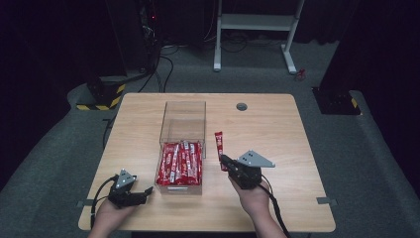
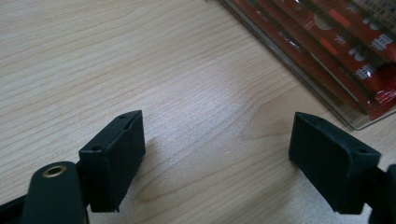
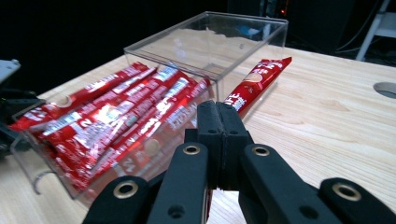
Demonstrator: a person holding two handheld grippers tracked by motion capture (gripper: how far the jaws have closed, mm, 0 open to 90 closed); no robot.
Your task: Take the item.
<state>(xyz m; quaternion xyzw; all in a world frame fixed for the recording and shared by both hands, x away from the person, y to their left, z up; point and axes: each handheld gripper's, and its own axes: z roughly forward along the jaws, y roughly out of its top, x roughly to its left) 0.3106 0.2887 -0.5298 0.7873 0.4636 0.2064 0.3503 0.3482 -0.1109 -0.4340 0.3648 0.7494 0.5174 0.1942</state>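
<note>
High view: right gripper [image 1: 224,161] has its jaws pinched on the near end of a red packet [image 1: 219,143] lying right of the clear box [image 1: 181,148]; left gripper [image 1: 147,191] rests wide, empty. So thin a pinch could slip when lifting.

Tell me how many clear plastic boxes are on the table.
2. The near box is full of red snack sticks; the far box right behind it holds none. A loose stick lies on the table to their right.
</note>
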